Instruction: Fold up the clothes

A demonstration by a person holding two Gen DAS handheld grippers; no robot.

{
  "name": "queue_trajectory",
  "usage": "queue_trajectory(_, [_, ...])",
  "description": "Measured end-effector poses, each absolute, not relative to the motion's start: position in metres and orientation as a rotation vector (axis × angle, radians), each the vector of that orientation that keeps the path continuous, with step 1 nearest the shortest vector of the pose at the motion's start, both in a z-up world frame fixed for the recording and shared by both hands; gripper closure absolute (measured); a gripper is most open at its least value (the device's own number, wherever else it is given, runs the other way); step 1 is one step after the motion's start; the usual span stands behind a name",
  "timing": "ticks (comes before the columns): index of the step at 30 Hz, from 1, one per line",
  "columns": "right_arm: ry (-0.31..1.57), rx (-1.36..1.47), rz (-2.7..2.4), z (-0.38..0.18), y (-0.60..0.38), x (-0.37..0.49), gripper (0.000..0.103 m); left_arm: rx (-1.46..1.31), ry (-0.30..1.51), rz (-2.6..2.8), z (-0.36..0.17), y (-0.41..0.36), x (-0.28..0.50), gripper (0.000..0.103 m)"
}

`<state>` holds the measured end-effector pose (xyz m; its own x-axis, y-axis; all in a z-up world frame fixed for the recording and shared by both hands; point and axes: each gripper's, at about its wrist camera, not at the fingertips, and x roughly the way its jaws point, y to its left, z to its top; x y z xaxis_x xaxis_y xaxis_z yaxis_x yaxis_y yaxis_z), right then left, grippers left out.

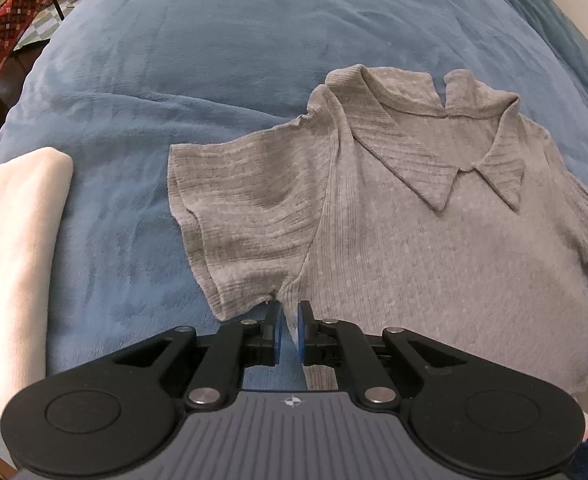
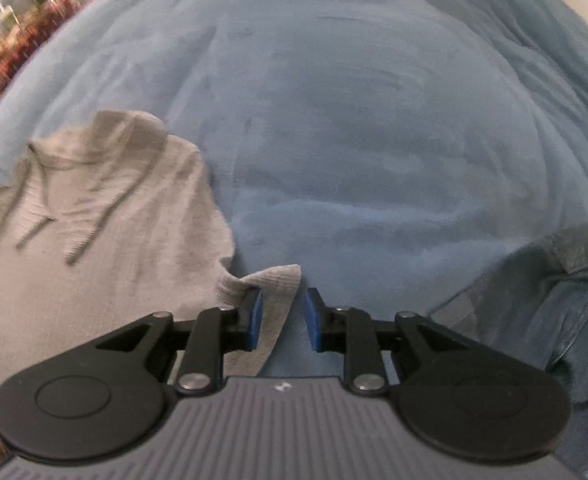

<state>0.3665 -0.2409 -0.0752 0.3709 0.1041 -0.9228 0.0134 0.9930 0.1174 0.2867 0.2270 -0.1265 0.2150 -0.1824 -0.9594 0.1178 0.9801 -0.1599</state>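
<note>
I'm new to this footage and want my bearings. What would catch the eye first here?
A grey collared shirt lies spread on a blue blanket, its left sleeve already folded onto the body. The left gripper pinches the shirt's edge just below that sleeve, while the right gripper stands open with a flap of the shirt between its jaws. A folded cream cloth lies at the left.

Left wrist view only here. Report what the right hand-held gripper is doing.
Observer: The right hand-held gripper stands open. A flap of the grey shirt lies between its pads, not pinched.
Operator: Now say what lies on its other side.
Observer: A dark denim garment lies on the blue blanket, to the right of that gripper in its own view.
</note>
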Motion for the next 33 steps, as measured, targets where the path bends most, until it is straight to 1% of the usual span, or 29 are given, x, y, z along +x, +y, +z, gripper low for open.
queue_trajectory(4, [1.177,0.158,0.078,-0.08,-0.239,0.379,0.077,-0.056,1.347,-0.206,-0.127,0.229,0.289,0.097])
queue_trajectory(7, [1.184,0.134,0.081,-0.084,-0.235,0.387,0.074,-0.059,1.361,-0.196,-0.13,0.231,0.291,0.097])
queue_trajectory(11, [1.215,0.155,0.091,-0.094,-0.233,0.395,0.075,-0.066,1.371,-0.193,-0.132,0.232,0.294,0.097])
queue_trajectory(12, [1.222,0.157,0.094,-0.095,-0.233,0.396,0.085,-0.063,1.37,-0.196,-0.132,0.231,0.295,0.097])
queue_trajectory(13, [1.223,0.16,0.096,-0.095,-0.233,0.395,0.1,-0.058,1.369,-0.2,-0.132,0.23,0.296,0.097])
queue_trajectory(21, [1.161,0.209,-0.159,-0.065,-0.261,0.349,0.101,-0.038,1.349,-0.209,-0.129,0.225,0.303,0.097])
queue_trajectory(24, [1.196,0.255,-0.216,-0.077,-0.274,0.34,0.1,-0.041,1.352,-0.213,-0.132,0.223,0.304,0.097])
queue_trajectory(29, [1.18,0.263,-0.236,-0.093,-0.274,0.343,0.097,-0.009,1.359,-0.223,-0.133,0.221,0.299,0.097])
queue_trajectory(31, [1.172,0.252,-0.248,-0.093,-0.272,0.341,0.089,-0.011,1.361,-0.213,-0.132,0.225,0.296,0.093])
queue_trajectory(32, [1.17,0.242,-0.254,-0.091,-0.273,0.338,0.086,-0.014,1.363,-0.208,-0.131,0.227,0.293,0.093])
queue_trajectory(33, [1.17,0.222,-0.261,-0.089,-0.273,0.335,0.08,-0.017,1.366,-0.201,-0.13,0.229,0.291,0.093])
